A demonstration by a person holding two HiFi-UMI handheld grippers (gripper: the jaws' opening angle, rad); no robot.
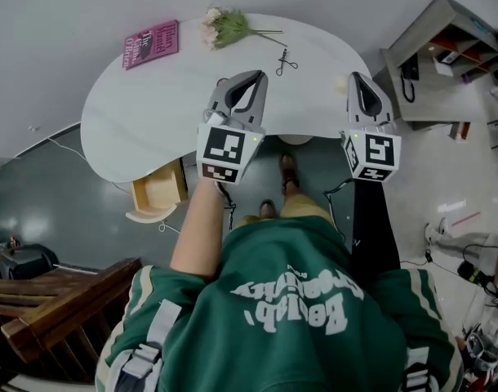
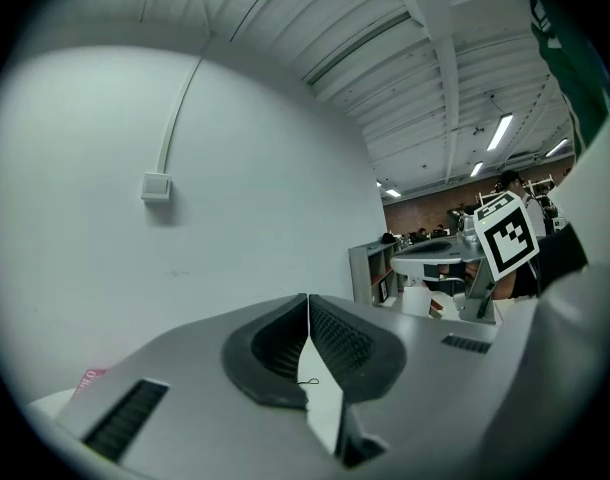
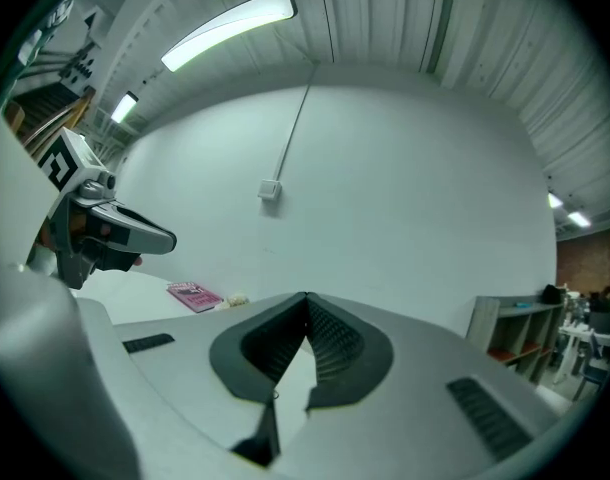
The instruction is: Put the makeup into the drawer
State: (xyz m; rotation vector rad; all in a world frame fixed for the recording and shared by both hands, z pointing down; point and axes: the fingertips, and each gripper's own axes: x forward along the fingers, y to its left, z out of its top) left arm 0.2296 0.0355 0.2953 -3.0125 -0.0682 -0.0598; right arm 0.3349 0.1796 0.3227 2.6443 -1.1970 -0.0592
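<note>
A small black scissor-shaped makeup tool (image 1: pixel 286 60) lies on the white table (image 1: pixel 135 113), near its far edge. An open wooden drawer (image 1: pixel 155 193) sticks out from under the table's near left side; I cannot see what is in it. My left gripper (image 1: pixel 247 77) hovers over the table's near edge, short of the tool, jaws pressed together with nothing between them (image 2: pixel 307 300). My right gripper (image 1: pixel 354 77) is level with it, to the right of the tool. Its jaws meet at the tips and hold nothing (image 3: pixel 306 298).
A pink book (image 1: pixel 151 43) and a bunch of flowers (image 1: pixel 224 27) lie at the table's far side. A grey shelf unit (image 1: pixel 445 47) stands to the right. A dark wooden bench (image 1: pixel 61 300) is at the lower left. A white wall is behind the table.
</note>
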